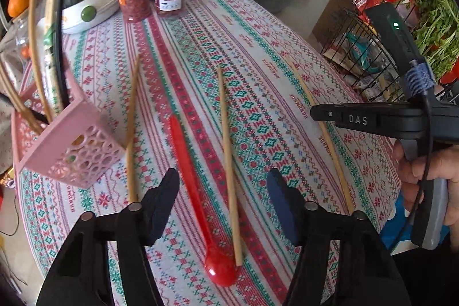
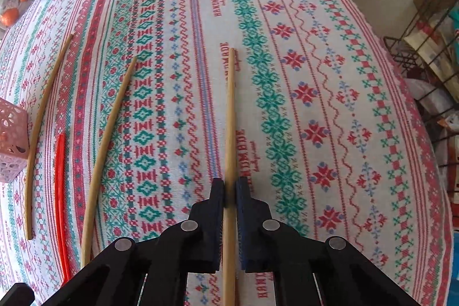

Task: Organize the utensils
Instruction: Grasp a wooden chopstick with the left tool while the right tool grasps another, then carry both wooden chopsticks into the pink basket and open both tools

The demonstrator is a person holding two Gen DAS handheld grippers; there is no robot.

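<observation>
- Left wrist view: left claw (image 1: 222, 192) stands half open, nothing between its fingers; below it lie a red spoon (image 1: 200, 208) and a chopstick (image 1: 229, 162), side by side on the desk (image 1: 287, 76).
- A second chopstick (image 1: 131, 134) lies just beside the pink basket (image 1: 71, 145), which already holds sticks; a third (image 1: 324, 134) passes under the right claw's body.
- Right wrist view: right claw (image 2: 229, 191) is clamped on that chopstick (image 2: 229, 105), gripping near its thick end; whether it is off the cloth I cannot tell.
- Handling, judged: chopsticks are light, stiff, thin and smooth, prone to roll or pivot; a near-middle grip would steady them. The spoon looks like light plastic; best taken by the handle.
</observation>
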